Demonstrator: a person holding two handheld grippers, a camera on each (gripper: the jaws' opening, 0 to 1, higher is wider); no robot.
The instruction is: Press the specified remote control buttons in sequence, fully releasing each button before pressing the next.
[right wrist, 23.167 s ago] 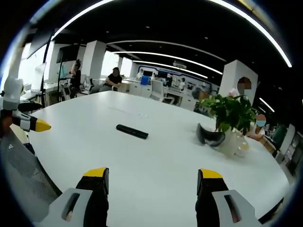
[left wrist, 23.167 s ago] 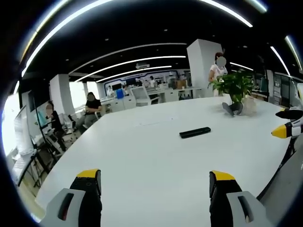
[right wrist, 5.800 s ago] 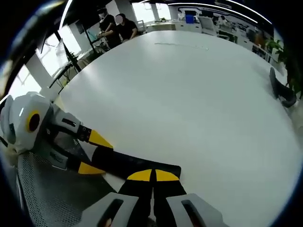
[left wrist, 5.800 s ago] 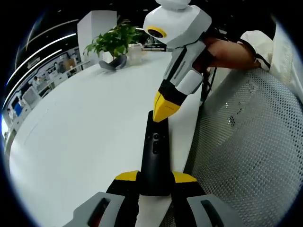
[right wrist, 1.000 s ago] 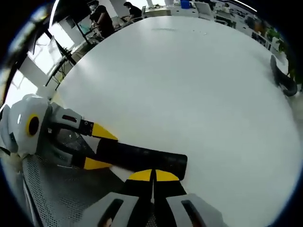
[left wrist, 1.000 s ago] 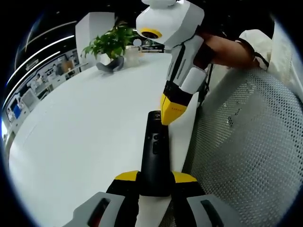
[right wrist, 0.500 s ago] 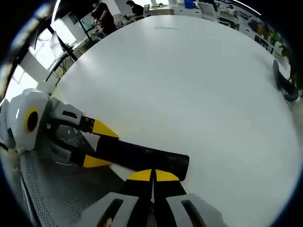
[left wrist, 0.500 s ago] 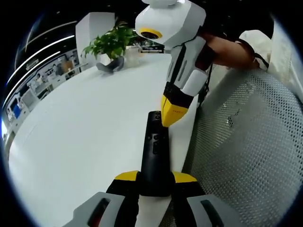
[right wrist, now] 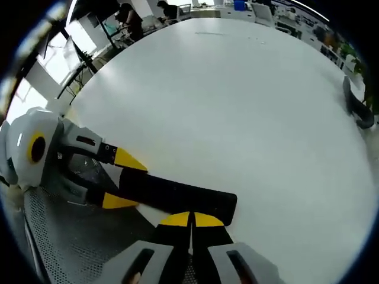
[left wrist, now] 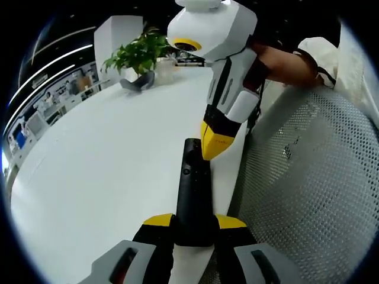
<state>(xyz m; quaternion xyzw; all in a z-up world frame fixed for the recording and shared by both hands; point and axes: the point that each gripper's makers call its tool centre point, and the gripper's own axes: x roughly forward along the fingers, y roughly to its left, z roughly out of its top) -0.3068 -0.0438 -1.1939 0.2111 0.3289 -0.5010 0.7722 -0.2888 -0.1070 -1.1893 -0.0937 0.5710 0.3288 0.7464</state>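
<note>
**At the table's edge, remote clamped, tip on its far end**

At the near edge of the white table (left wrist: 106, 148), the left gripper (left wrist: 193, 222) has its yellow-tipped jaws closed tight on the near end of the black remote (left wrist: 193, 189), which reaches straight out ahead of it over the table rim. The right gripper (left wrist: 214, 142) comes in from above with its jaws pressed together, its yellow tip meeting the remote's far end. To the right sits a grey mesh chair (left wrist: 308, 195). Far back stands a potted plant (left wrist: 139, 53).

In the right gripper view, the left gripper (right wrist: 115, 180) grips the remote (right wrist: 177, 195) from the left, while the right gripper (right wrist: 190, 220) rests its tip at the remote's end.
</note>
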